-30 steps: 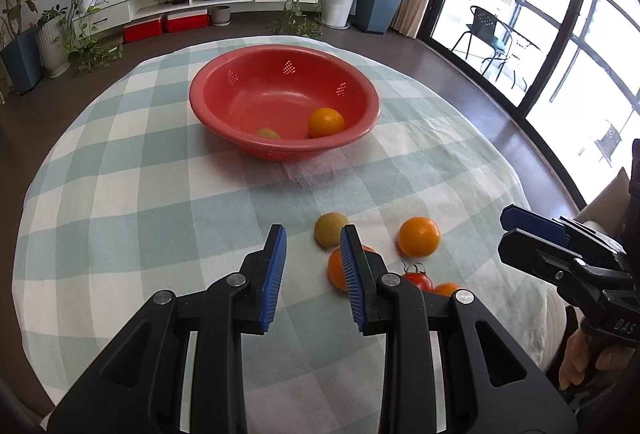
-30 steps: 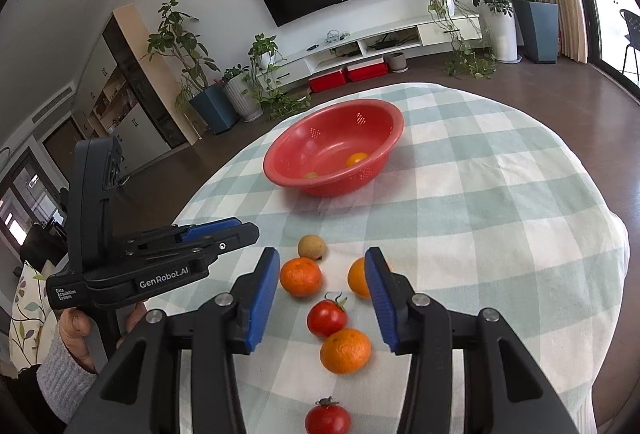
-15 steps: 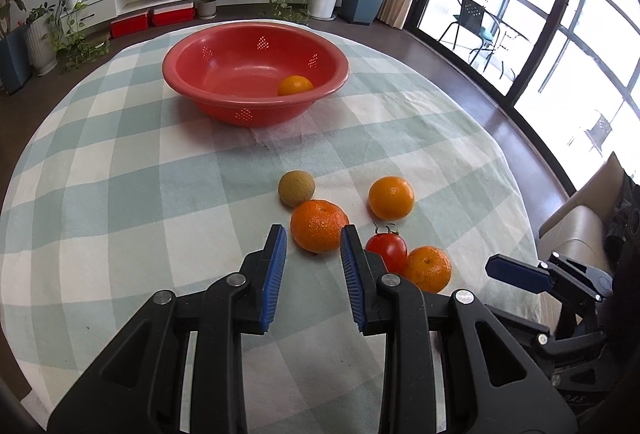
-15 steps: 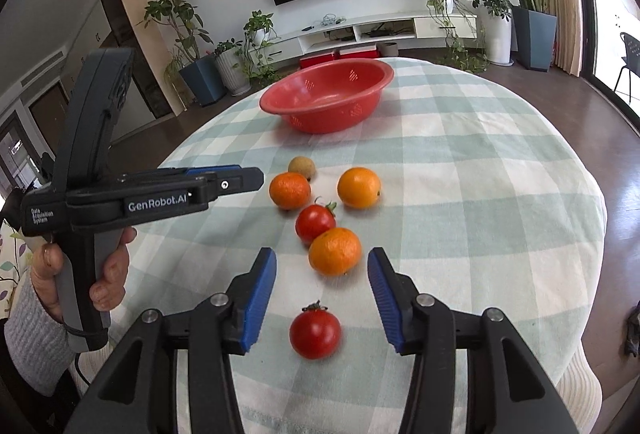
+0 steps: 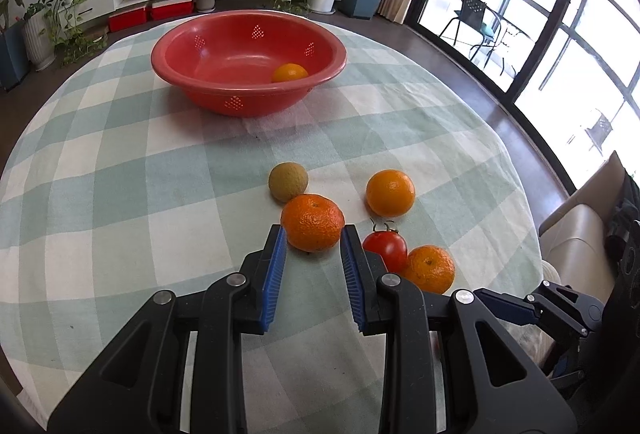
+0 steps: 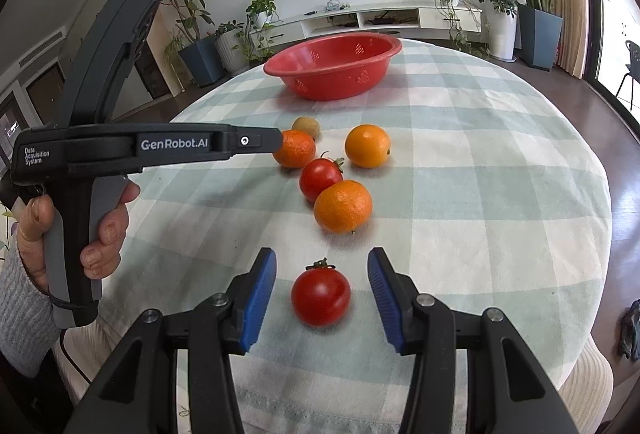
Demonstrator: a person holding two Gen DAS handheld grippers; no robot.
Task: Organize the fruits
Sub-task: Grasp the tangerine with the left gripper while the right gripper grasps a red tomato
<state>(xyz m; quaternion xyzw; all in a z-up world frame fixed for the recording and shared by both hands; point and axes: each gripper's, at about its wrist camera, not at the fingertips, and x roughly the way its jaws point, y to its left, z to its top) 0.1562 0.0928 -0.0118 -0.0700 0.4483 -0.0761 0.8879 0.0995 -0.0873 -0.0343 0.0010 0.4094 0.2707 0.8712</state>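
A red bowl (image 5: 248, 101) at the far side of the table holds an orange (image 5: 289, 72). On the cloth lie a mandarin (image 5: 312, 222), a brown kiwi (image 5: 288, 181), an orange (image 5: 390, 192), a tomato (image 5: 385, 245) and a second mandarin (image 5: 430, 269). My left gripper (image 5: 313, 240) is open, its tips just either side of the near mandarin's front. My right gripper (image 6: 322, 266) is open with a second tomato (image 6: 321, 296) between its fingers, untouched. The bowl (image 6: 332, 69) and the left gripper's body (image 6: 144, 145) show in the right wrist view.
The round table has a green-white checked cloth (image 5: 120, 185). Its edge drops off close on the right, with a sofa (image 5: 576, 234) beyond. A TV shelf and potted plants stand far behind.
Both grippers moved forward and down toward the fruit. The left one closed in on the near mandarin, the right one now brackets the nearest tomato. Both stayed open.
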